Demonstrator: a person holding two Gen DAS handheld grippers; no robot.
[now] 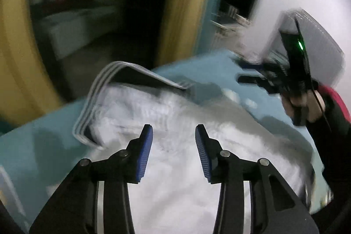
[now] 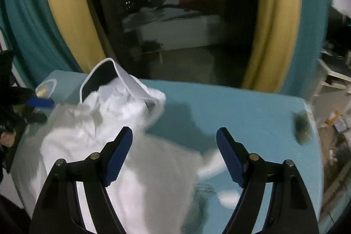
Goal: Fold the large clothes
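A large white garment (image 1: 175, 124) with a stiff white-edged collar (image 1: 105, 78) lies crumpled on a teal-covered table (image 1: 39, 142). My left gripper (image 1: 174, 133) is open and empty, hovering just above the white cloth. In the right wrist view the garment (image 2: 122, 159) fills the left half of the table (image 2: 252, 115), collar (image 2: 122, 78) at the far side. My right gripper (image 2: 174, 137) is open and empty above the garment's right edge. The right gripper and its hand also show in the left wrist view (image 1: 250, 78), and the left gripper shows at the far left of the right wrist view (image 2: 40, 110).
Behind the table is a dark glass door (image 2: 171, 14) flanked by yellow curtains (image 2: 269, 36) and teal curtains (image 2: 24, 21). A dark smudge (image 2: 301, 124) marks the table's right edge. White shelving (image 2: 333, 74) stands to the right.
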